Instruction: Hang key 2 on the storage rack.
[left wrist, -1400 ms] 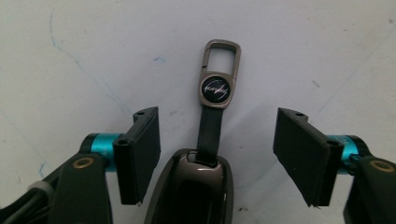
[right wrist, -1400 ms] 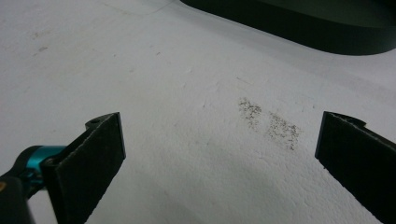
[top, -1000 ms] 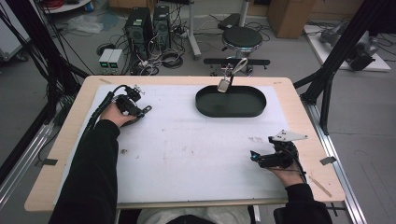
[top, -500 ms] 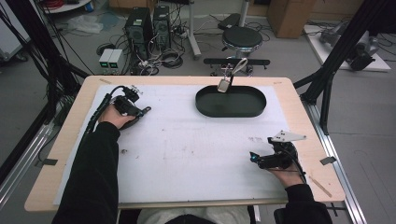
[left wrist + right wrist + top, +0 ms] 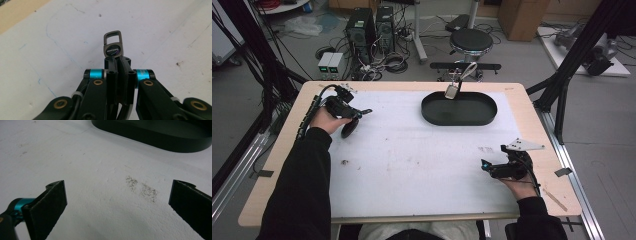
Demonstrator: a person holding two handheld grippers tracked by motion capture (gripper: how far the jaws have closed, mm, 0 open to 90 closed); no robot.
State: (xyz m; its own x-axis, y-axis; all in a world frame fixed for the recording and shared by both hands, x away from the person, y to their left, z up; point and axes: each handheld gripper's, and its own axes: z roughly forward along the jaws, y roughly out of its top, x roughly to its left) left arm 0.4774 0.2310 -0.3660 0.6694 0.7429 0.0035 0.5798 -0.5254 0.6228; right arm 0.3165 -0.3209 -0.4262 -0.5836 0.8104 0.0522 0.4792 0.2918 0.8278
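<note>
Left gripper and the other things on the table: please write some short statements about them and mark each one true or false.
1. The left gripper is shut on a metal key fob. True.
2. The right gripper holds the fob. False: its jaws stand wide open over the bare white mat.
3. The black oval tray lies at the far side of the mat. True.
4. The right gripper rests inside the tray. False: it is near the mat's front right corner.

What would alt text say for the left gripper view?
The left gripper is shut on a small dark metal key fob, whose loop end sticks up beyond the black jaws. Beneath lies a scuffed white table cover.
</note>
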